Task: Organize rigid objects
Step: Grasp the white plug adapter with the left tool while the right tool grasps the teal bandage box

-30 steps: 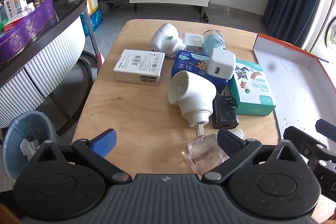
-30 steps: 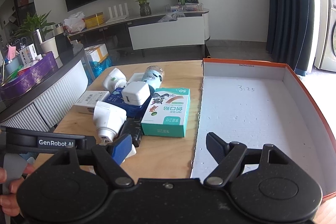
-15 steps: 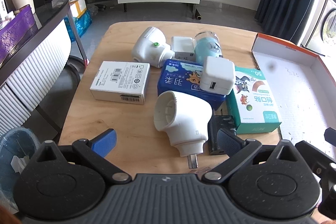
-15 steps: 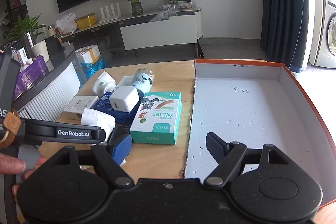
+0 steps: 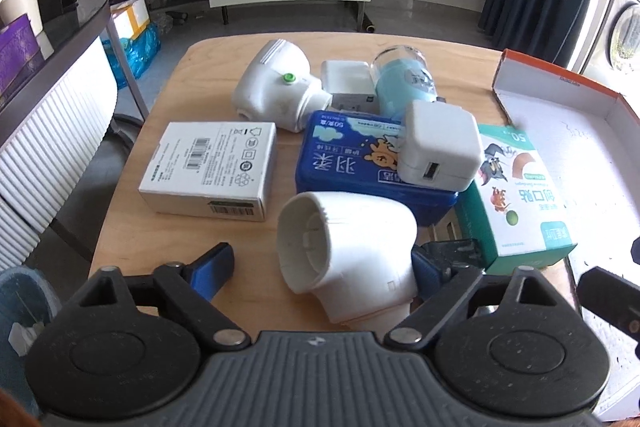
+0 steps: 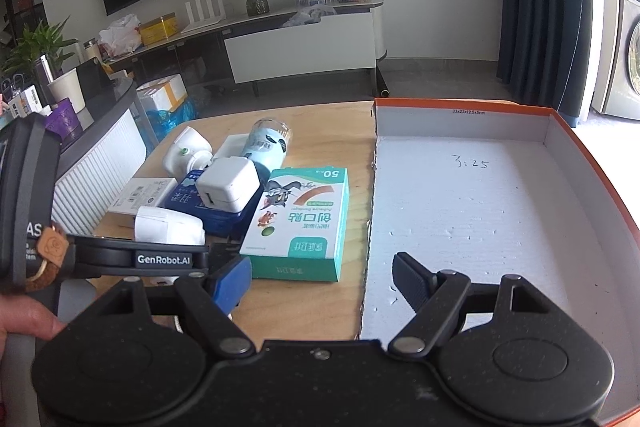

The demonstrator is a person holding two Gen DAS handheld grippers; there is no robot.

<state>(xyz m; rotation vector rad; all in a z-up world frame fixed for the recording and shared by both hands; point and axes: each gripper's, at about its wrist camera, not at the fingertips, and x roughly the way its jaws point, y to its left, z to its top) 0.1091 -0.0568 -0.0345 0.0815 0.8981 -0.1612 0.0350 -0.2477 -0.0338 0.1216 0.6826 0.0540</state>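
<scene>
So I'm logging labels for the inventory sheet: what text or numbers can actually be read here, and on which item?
"GenRobot.AI": black left hand-held gripper.
"3:25": handwritten on the white floor of the orange-rimmed cardboard box.
"33x23x12.5x5cm": box's far wall, barely legible.
"50": green-and-white plaster carton, upside down; its Chinese characters are also inverted.
Blue cartoon tin: Chinese print, not reliably readable.
White barcode box: print too small.

Daylight is pouring in from my right, washing out the tray floor (image 5: 560, 131) and the washing machine (image 6: 628, 55). The fisheye is bending the room's edges and darkening the corners. My tongs are casting soft shadows on the bench (image 5: 168, 227); faint blur is softening nearby labels.
</scene>
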